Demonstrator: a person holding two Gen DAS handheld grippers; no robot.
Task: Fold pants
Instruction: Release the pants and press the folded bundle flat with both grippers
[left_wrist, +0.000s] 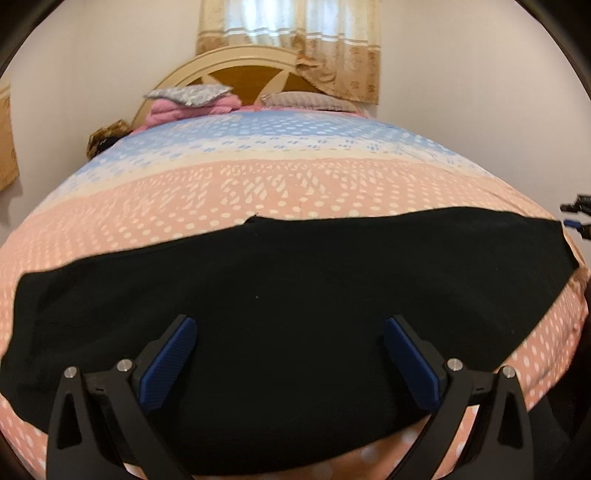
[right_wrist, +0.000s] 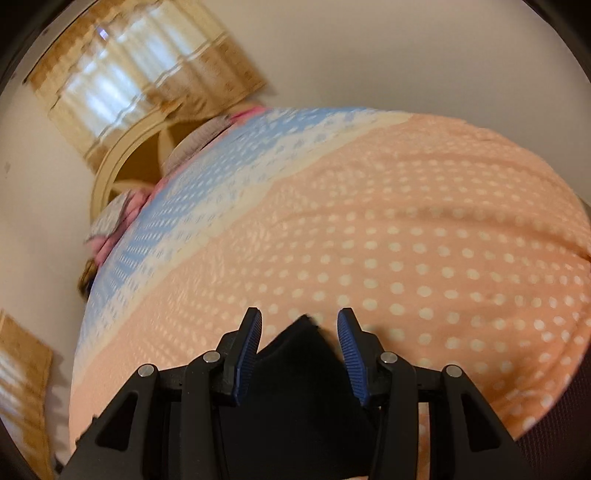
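My left tongs stood wide open over the black pants, both blue pads spread far apart with nothing caught between them, and I could not tell from that view whether the tips touched the cloth or hung just above it. My right tongs were also parted, narrower than the left, and a corner of the pants lay in the gap between the two blue pads; the cloth sat close to the left pad but I could see daylight on the other side, so the fingers were not pinching it. The pants lay spread flat across the near part of the bed, running from one side to the other in the left camera, with their far edge nearly straight against the pink dotted bedspread. Beyond that, the bedspread turned to cream and then to a blue band toward the headboard. A pile of pink bedding with a grey patterned pillow on top rested at the head of the bed, and a second striped pillow lay beside it. A beige curtain hung on the wall above the headboard. The right camera's view was tilted and somewhat blurred.
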